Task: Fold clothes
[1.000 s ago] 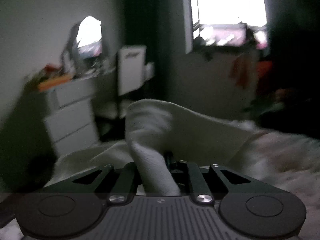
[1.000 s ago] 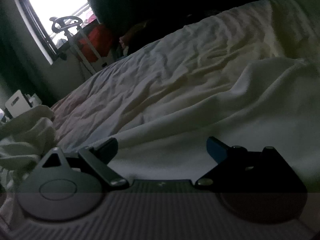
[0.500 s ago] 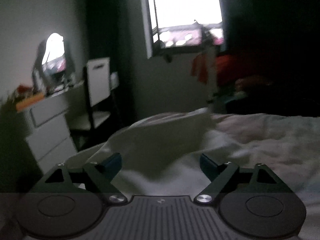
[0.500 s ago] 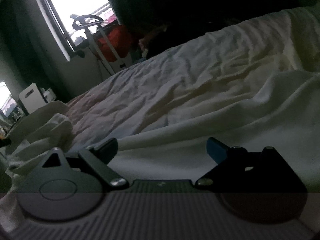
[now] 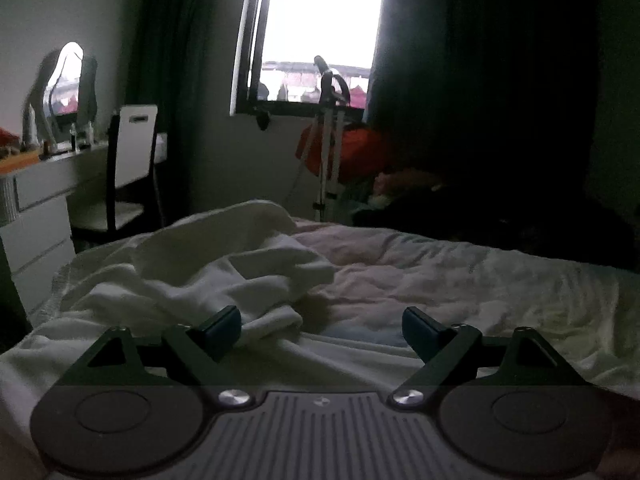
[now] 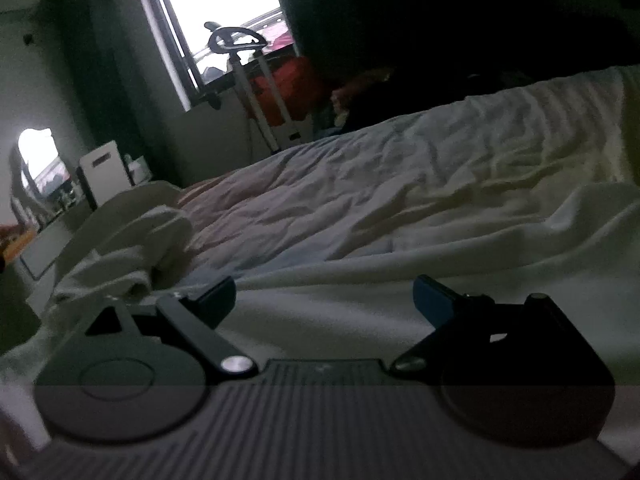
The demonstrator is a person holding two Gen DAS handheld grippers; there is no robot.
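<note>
**White garment loose on the bed, both grippers empty**

The garment (image 5: pixel 208 276) lies crumpled on the near left part of the bed (image 5: pixel 480 280), one edge rolled into a thick fold and the rest spreading flat under both grippers. It looks soft, light and limp, a fleecy or knit cloth that will sag and bunch wherever it is lifted, so it should be taken by an edge or corner, not by the heaped middle. The rolled edge just beyond the left gripper (image 5: pixel 322 326) seems the handiest hold.

The left gripper's fingers (image 5: pixel 222 326) stand wide apart with nothing between them. The right gripper (image 6: pixel 324 300) hangs over the flat part of the cloth, its fingers also apart and empty.

No basket, drawer or box for the clothes is in reach; a dresser (image 5: pixel 36 216) stands closed beside the bed.
</note>
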